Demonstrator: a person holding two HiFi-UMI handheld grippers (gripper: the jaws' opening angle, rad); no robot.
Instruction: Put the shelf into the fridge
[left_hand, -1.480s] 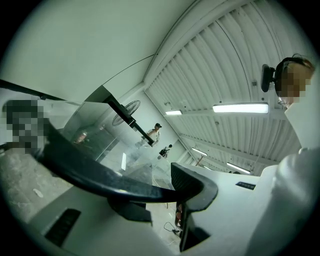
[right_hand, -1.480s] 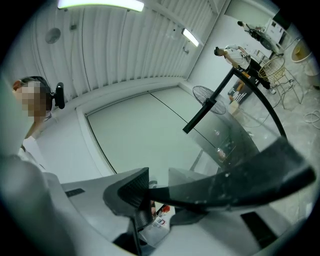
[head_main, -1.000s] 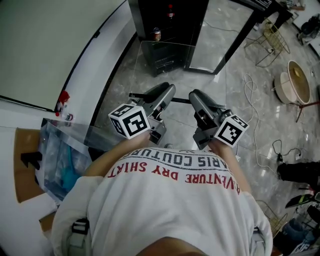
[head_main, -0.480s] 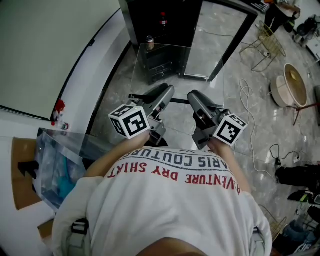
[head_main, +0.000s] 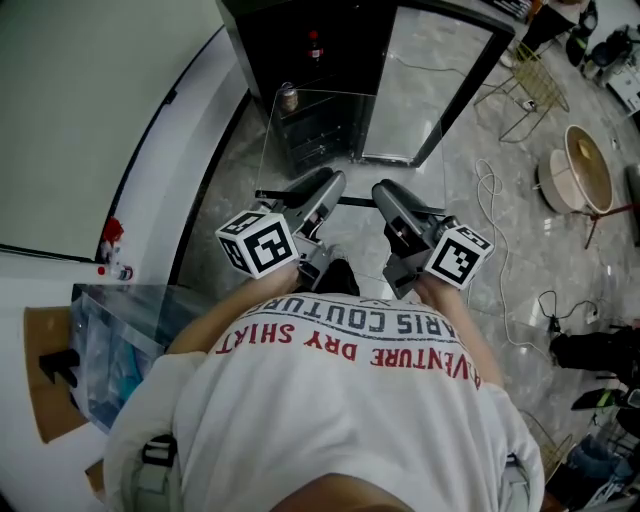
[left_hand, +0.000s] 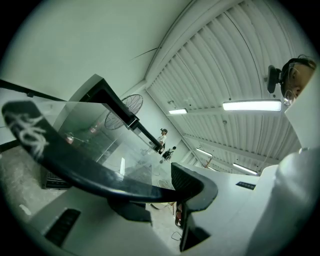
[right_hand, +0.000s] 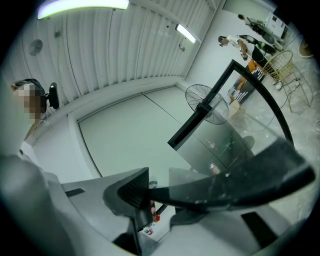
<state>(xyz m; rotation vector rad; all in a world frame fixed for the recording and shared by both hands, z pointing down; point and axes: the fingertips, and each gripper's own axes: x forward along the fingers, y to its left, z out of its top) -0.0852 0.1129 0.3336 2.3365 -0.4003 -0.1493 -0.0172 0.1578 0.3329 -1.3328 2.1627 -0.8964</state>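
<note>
The glass shelf (head_main: 357, 201) is held level, out in front of the person's chest, by its black near edge. The L gripper (head_main: 322, 190) is clamped on that edge left of centre and the R gripper (head_main: 392, 196) right of centre. In the left gripper view the L gripper (left_hand: 161, 196) is seen w/ its jaws narrowed onto the dark trim of the shelf (left_hand: 90, 132), pads pressed against it. The same is seen in the right gripper view, where the R gripper (right_hand: 159, 199) is closed on the shelf (right_hand: 235, 186). Vs. a second ago, both grips are unchanged and the shelf is kept at the same tilt, but the open black fridge (head_main: 300, 40) is drawn nearer and lower in the head view. The shelf's far edge is now seen against the fridge's lower front, whereas earlier more grey floor (head_main: 240, 150) was left between them. Whether the opening has been reached can't be told. A can (head_main: 288, 97) inside is seen by the shelf's far-left corner. The fridge door (head_main: 430, 80) stands swung open at right. The clear bag (head_main: 110, 335) at left has slid further down the view.
</note>
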